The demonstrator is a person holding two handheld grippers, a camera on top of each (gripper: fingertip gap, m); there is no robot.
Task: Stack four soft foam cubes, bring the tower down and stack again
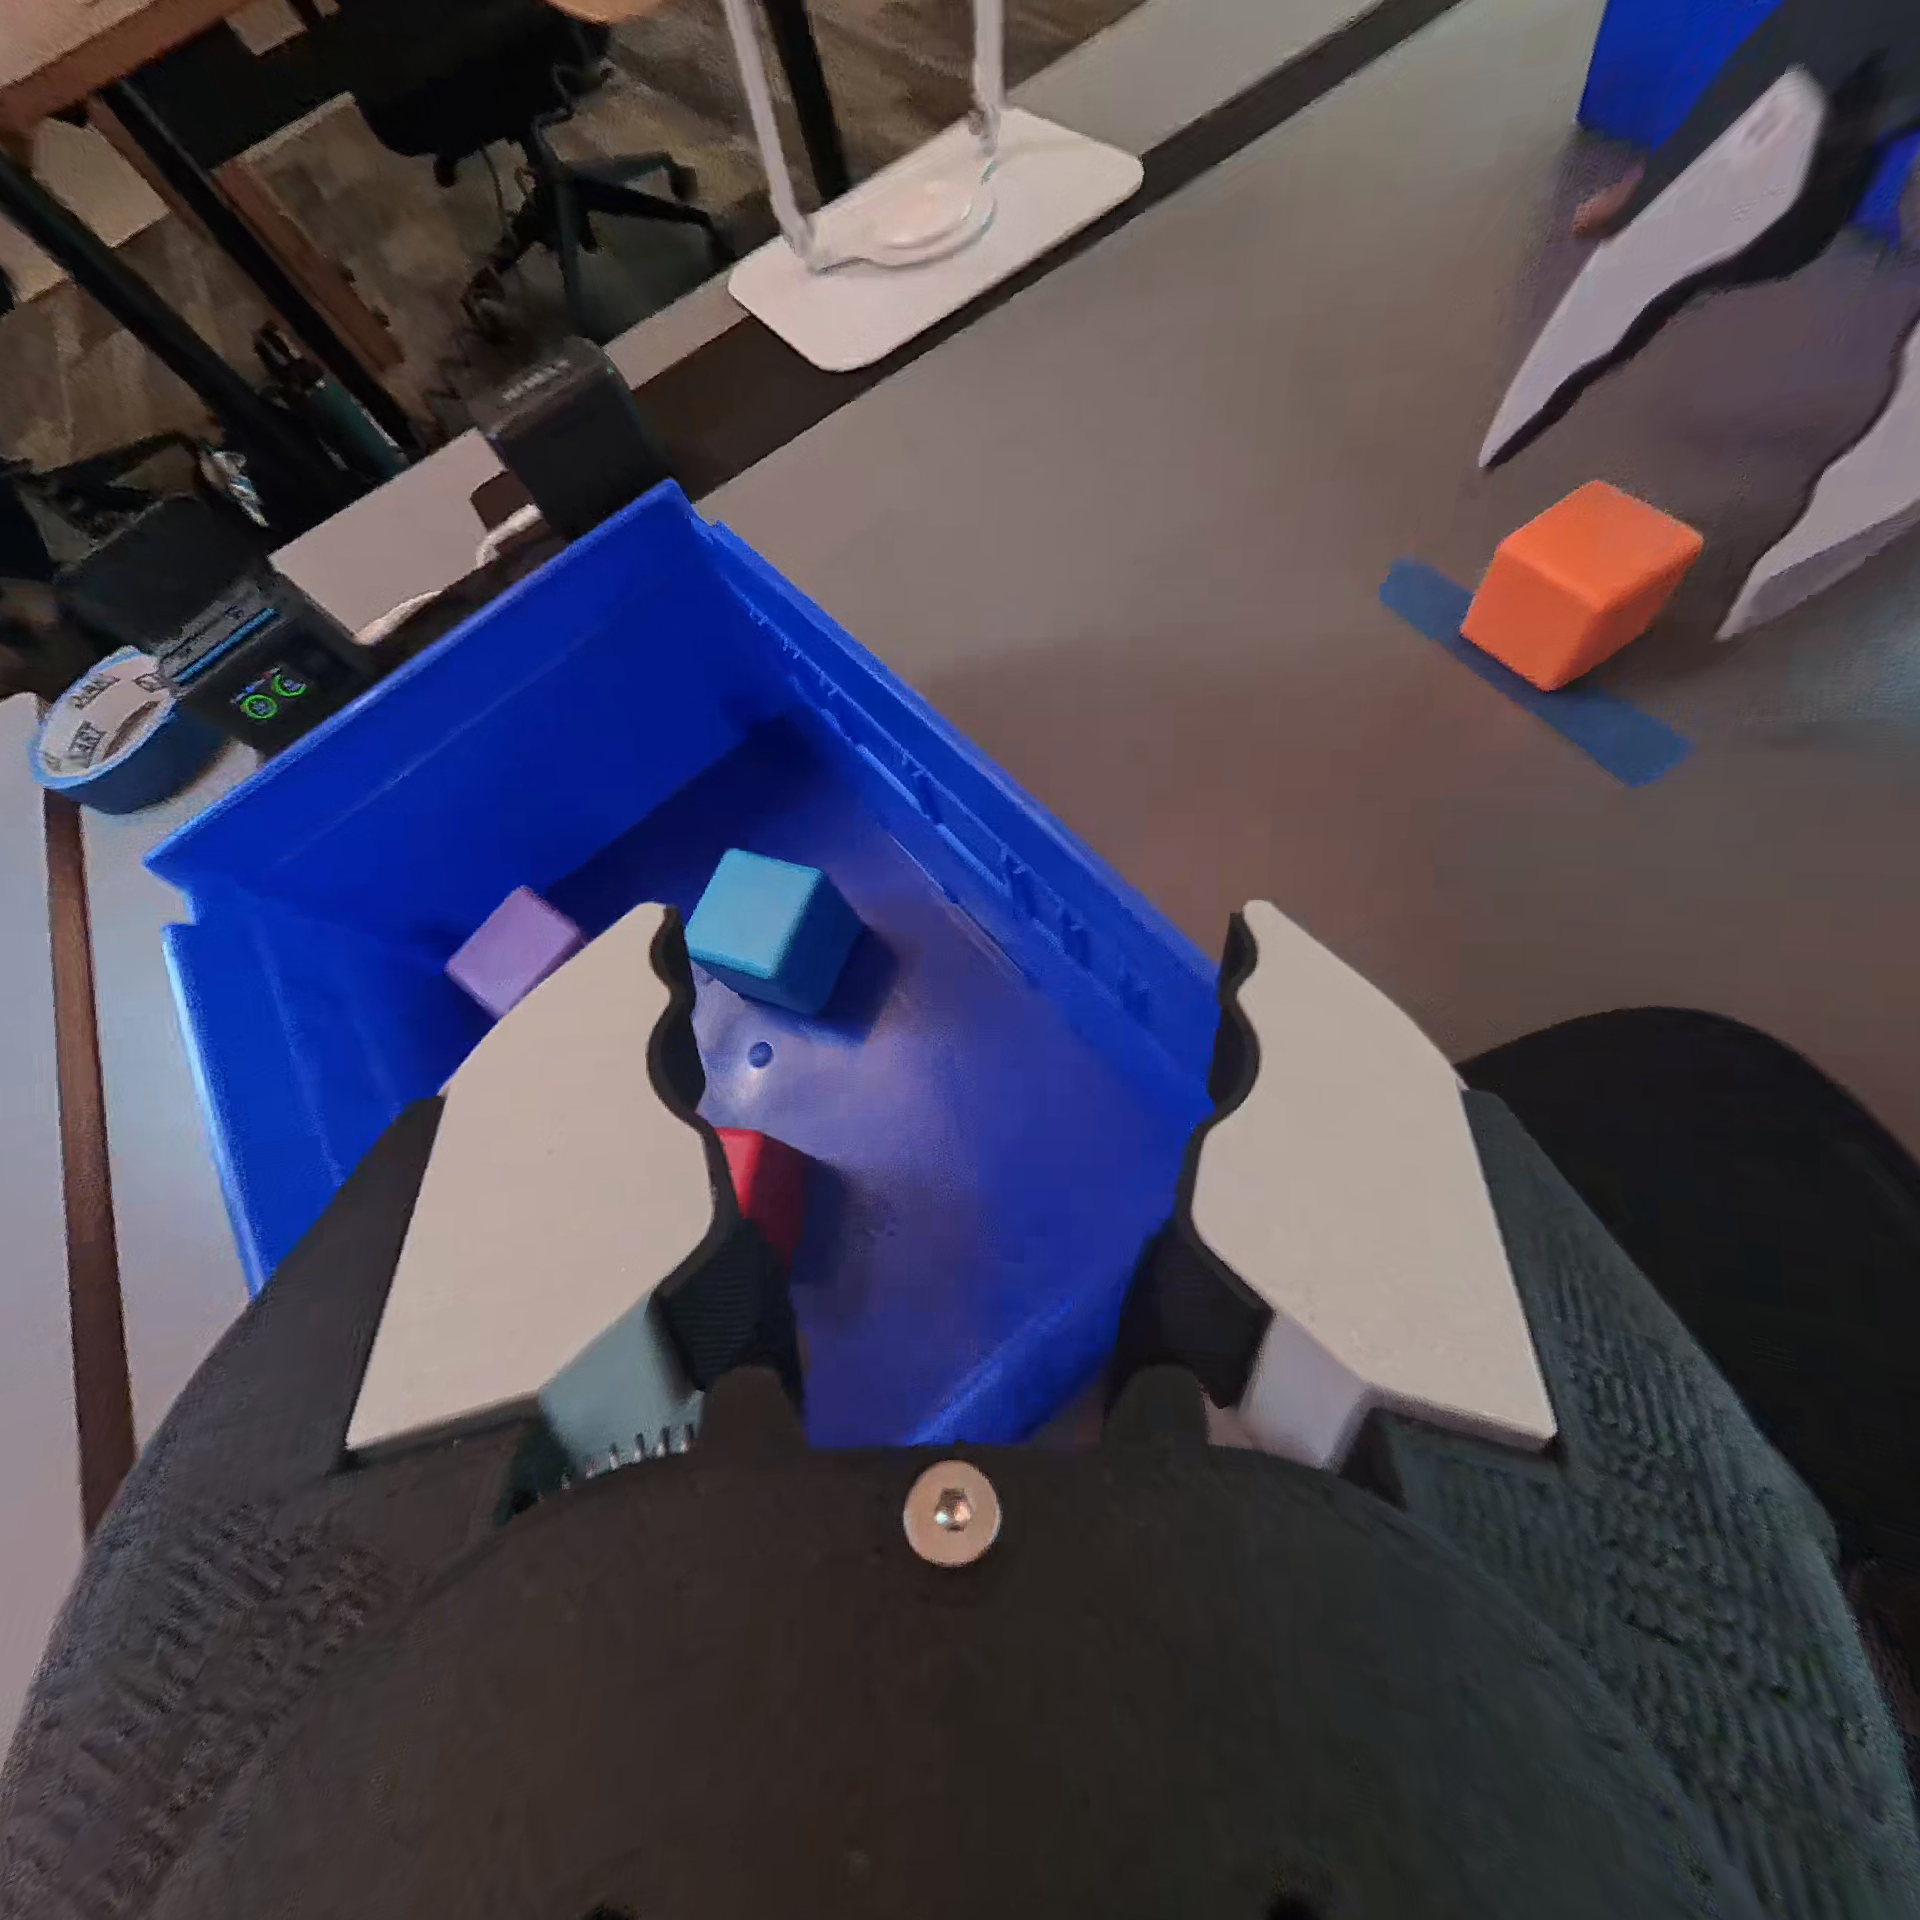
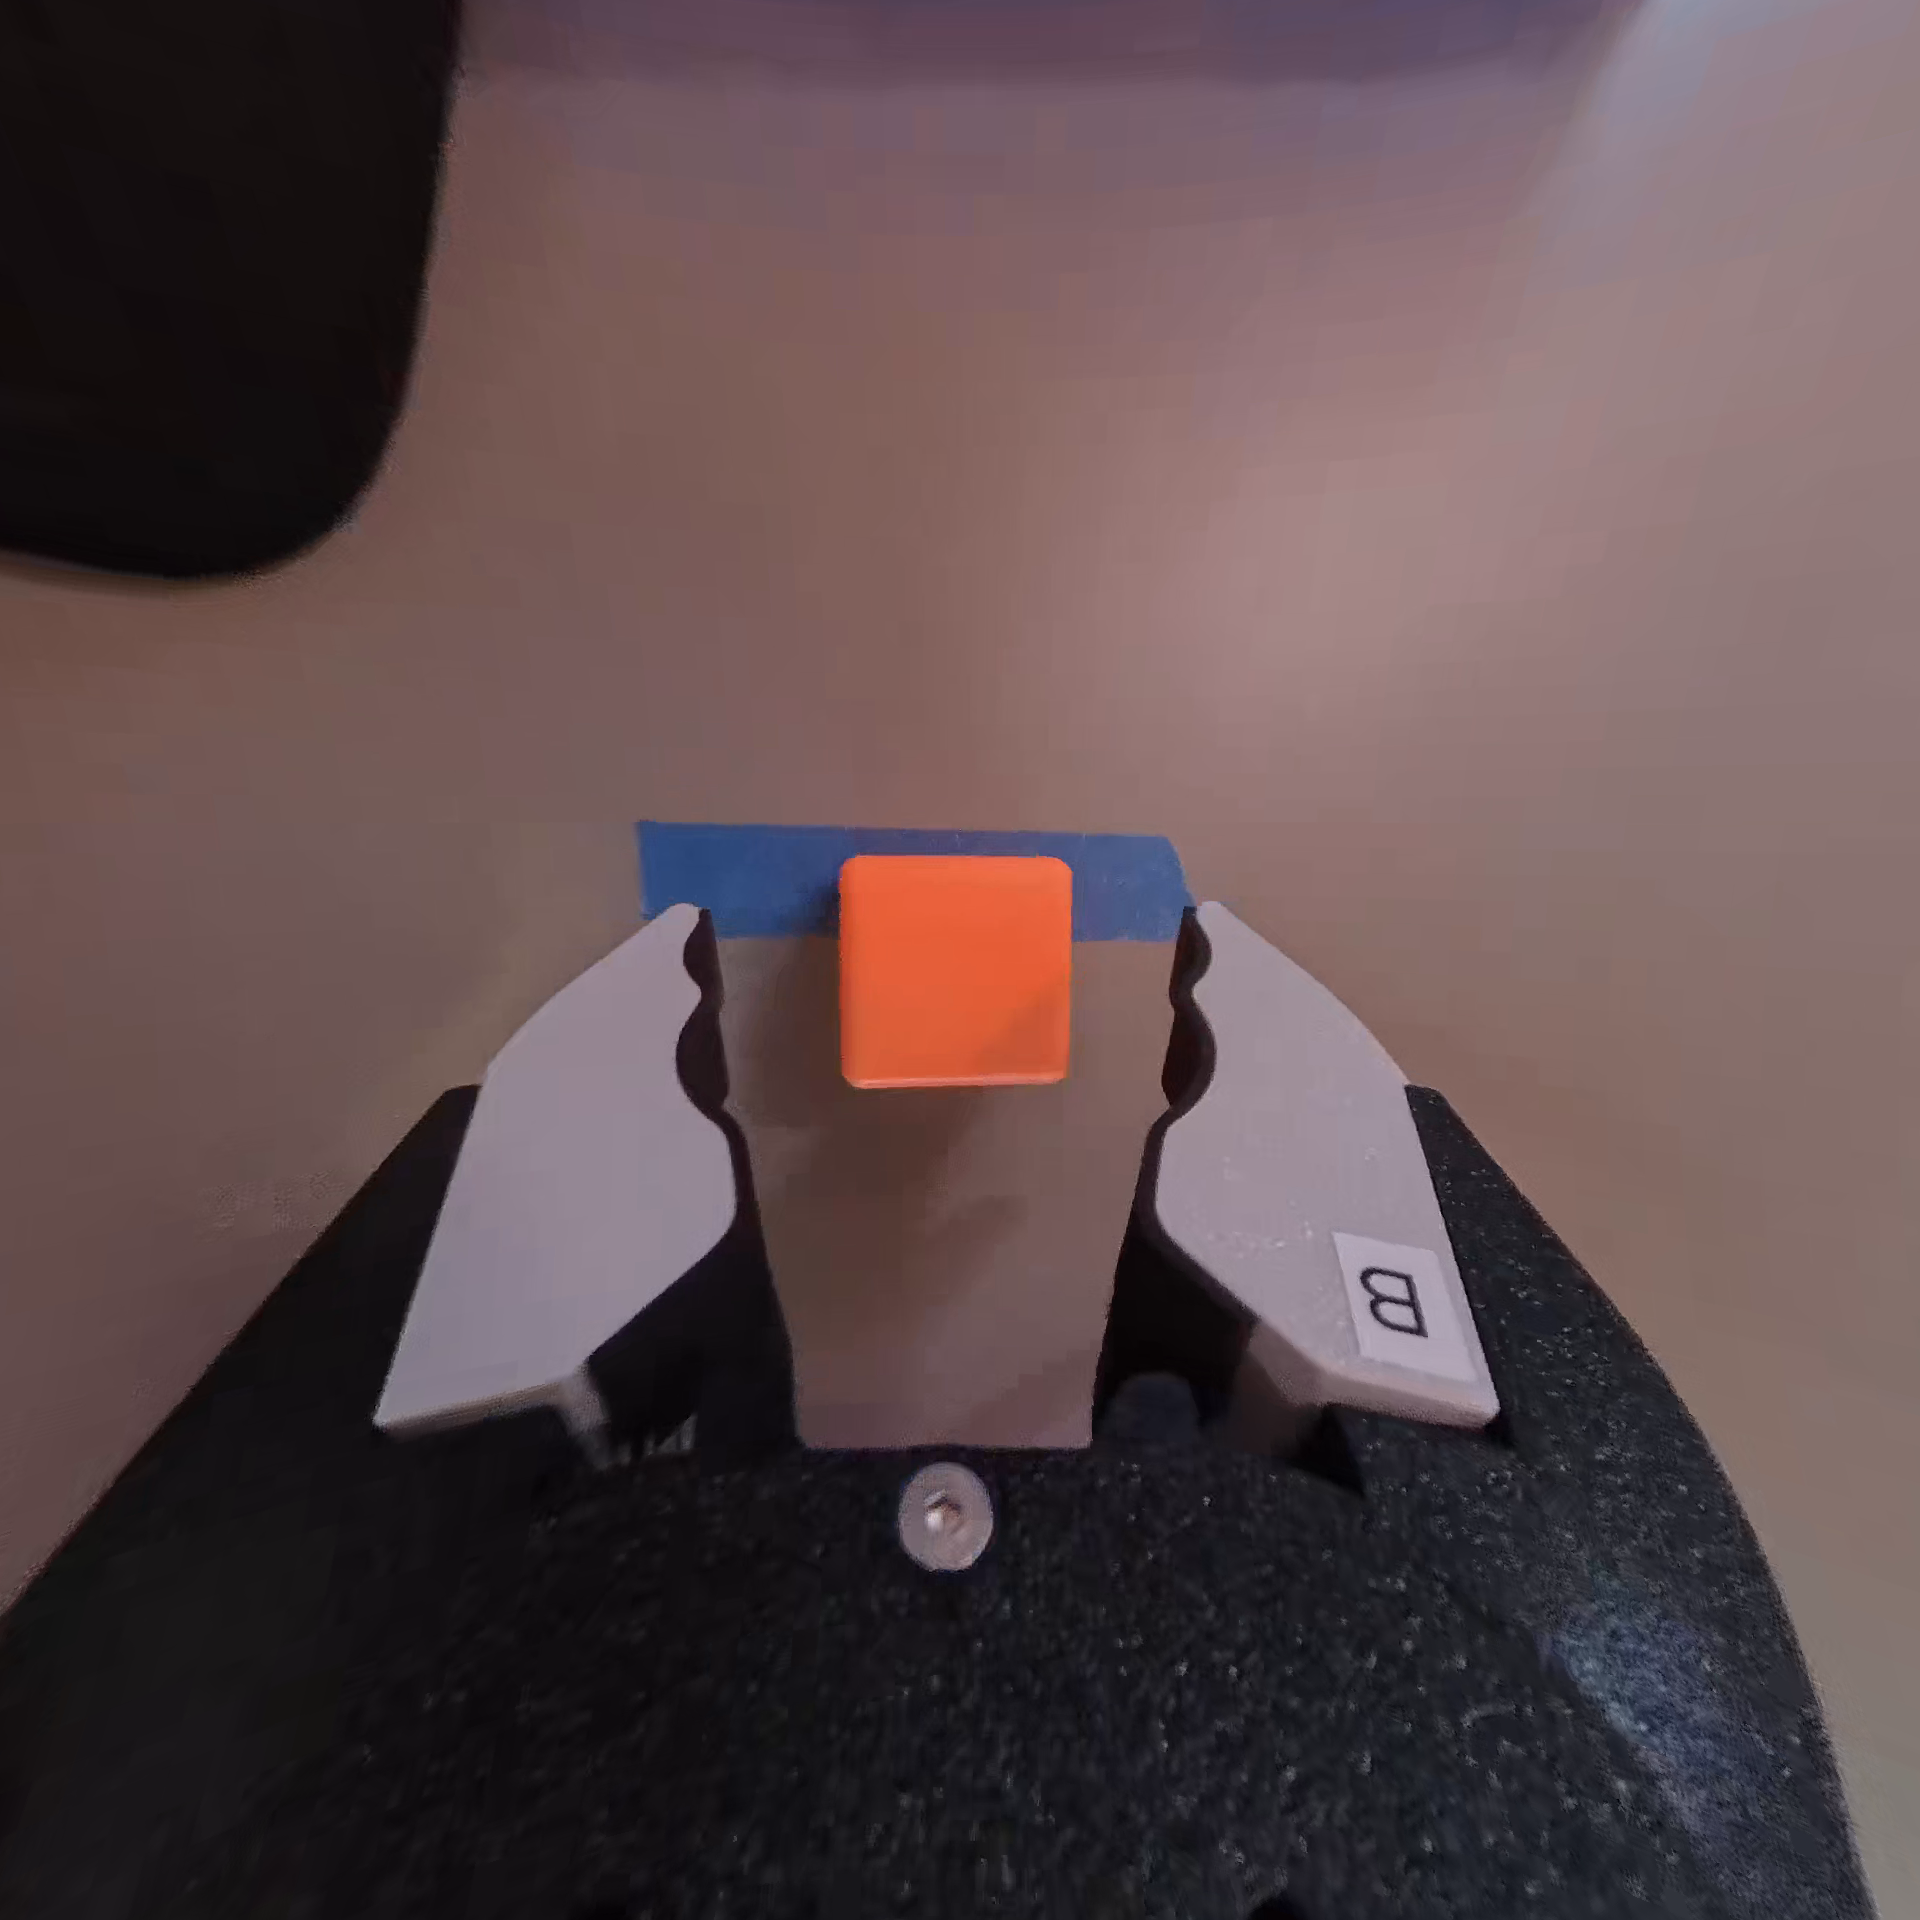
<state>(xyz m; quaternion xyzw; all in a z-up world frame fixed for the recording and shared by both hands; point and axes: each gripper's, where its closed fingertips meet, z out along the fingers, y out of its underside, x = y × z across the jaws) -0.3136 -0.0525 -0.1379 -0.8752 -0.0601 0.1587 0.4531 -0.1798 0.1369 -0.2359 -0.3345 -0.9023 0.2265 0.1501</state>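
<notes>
Your blue bin (image 1: 582, 769) holds purple (image 1: 511, 948), teal (image 1: 771, 940) and red cubes (image 1: 767, 1184), under your spread, empty left gripper (image 1: 951, 966). Your right gripper (image 2: 943, 940), also spread, straddles the orange cube (image 2: 954, 971) without touching.

Orange cube (image 2: 954, 971): rounded edges, sits flat on table, overlapping strip of blue tape (image 2: 727, 878), alone, nothing stacked on it. Light blue cube (image 1: 774, 943): on floor of blue bin (image 1: 499, 769), toward far end, turned corner-on. Purple cube (image 1: 511, 948): near light blue one in same bin, partly hidden. Red cube (image 1: 764, 1184): in bin nearer camera, mostly hidden. Bin cubes apart, unstacked, well apart from orange cube.
</notes>
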